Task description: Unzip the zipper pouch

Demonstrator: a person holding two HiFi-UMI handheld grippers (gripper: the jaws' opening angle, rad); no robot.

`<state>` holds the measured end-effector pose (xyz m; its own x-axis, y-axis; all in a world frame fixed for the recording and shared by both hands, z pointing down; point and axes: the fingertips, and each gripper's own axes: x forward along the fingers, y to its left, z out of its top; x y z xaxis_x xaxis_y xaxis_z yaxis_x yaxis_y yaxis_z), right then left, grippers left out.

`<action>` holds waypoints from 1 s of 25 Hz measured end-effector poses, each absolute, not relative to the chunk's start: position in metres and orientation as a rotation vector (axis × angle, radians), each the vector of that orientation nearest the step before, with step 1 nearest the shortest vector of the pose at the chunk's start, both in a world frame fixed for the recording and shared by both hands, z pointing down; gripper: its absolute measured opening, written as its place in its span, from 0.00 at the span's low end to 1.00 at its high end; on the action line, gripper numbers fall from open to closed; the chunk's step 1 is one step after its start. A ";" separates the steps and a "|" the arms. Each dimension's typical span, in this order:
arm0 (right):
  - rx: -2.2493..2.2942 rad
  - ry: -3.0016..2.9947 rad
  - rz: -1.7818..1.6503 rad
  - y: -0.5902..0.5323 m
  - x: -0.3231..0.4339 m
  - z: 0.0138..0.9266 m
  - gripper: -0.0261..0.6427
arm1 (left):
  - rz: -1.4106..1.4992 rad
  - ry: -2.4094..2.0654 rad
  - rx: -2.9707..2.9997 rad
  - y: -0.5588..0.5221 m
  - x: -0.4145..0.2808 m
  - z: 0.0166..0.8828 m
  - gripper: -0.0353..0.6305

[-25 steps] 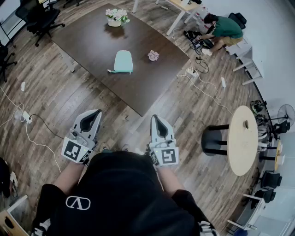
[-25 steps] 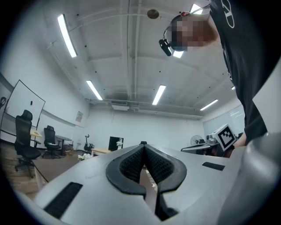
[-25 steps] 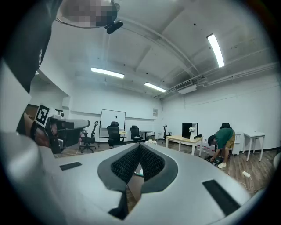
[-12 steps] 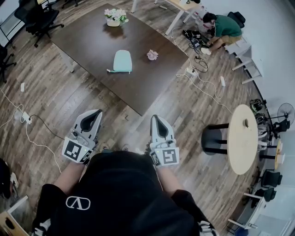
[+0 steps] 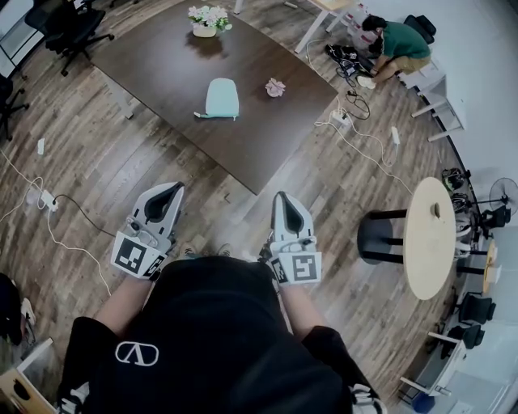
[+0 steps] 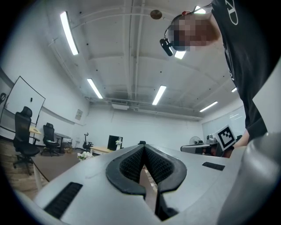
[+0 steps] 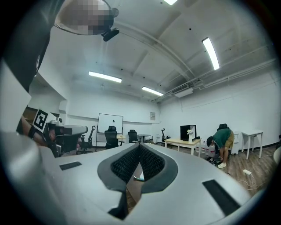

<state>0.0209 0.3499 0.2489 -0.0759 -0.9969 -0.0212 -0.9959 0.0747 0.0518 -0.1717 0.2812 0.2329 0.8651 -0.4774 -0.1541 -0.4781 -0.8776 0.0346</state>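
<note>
Could not make out the zip line or slider of the zipper pouch [image 5: 220, 99] at that size; noted only a thin tab at its lower left end. Found the wearer's hands hidden behind the marker cubes, and the feet largely covered by the black shirt [image 5: 210, 340].

Counted one mint-green pouch, one flower pot [image 5: 206, 18] and one small pink item [image 5: 276, 87], all resting on the dark brown surface [image 5: 162, 65] in the upper centre of the head view. Counted two grippers, one marker face showing on each cube, and one crouched person [image 5: 396, 44] at upper right.

Read no legible writing; recorded only a white emblem on the shirt.

Found the left hand-held gripper [image 5: 171, 189] [image 6: 144, 147] and the right hand-held gripper [image 5: 282, 198] [image 7: 139, 146] each pressed together at the tips, pinching nothing, low in the frame and well apart from the pouch.
</note>
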 end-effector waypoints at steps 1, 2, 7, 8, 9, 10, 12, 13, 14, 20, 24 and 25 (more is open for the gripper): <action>2.125 -2.284 -0.086 0.348 0.019 0.249 0.04 | 0.250 0.770 -3.034 0.279 -0.174 0.234 0.06; 2.130 -2.277 -0.090 0.346 0.016 0.248 0.04 | 0.250 0.762 -3.039 0.277 -0.177 0.236 0.06; 2.155 -2.224 -0.141 0.329 0.006 0.248 0.04 | 0.274 0.721 -3.060 0.257 -0.187 0.247 0.06; 2.155 -2.219 -0.145 0.325 0.004 0.250 0.04 | 0.275 0.717 -3.065 0.253 -0.188 0.250 0.06; 2.153 -2.218 -0.147 0.321 0.002 0.252 0.04 | 0.276 0.716 -3.071 0.249 -0.189 0.253 0.06; 2.148 -2.219 -0.146 0.316 0.000 0.253 0.04 | 0.276 0.718 -3.076 0.244 -0.190 0.256 0.06; 2.135 -2.228 -0.146 0.304 -0.001 0.255 0.04 | 0.271 0.723 -3.082 0.234 -0.189 0.259 0.06; 2.129 -2.233 -0.150 0.296 0.000 0.255 0.04 | 0.268 0.726 -3.084 0.227 -0.187 0.260 0.06; 2.125 -2.239 -0.153 0.286 0.003 0.255 0.04 | 0.265 0.730 -3.085 0.218 -0.184 0.261 0.06; 2.090 -2.299 -0.144 0.212 0.039 0.262 0.04 | 0.232 0.781 -3.064 0.157 -0.149 0.263 0.06; 2.060 -2.347 -0.139 0.157 0.074 0.259 0.04 | 0.207 0.818 -3.043 0.110 -0.115 0.259 0.06; 2.046 -2.360 -0.136 0.143 0.083 0.259 0.04 | 0.201 0.827 -3.039 0.099 -0.105 0.259 0.06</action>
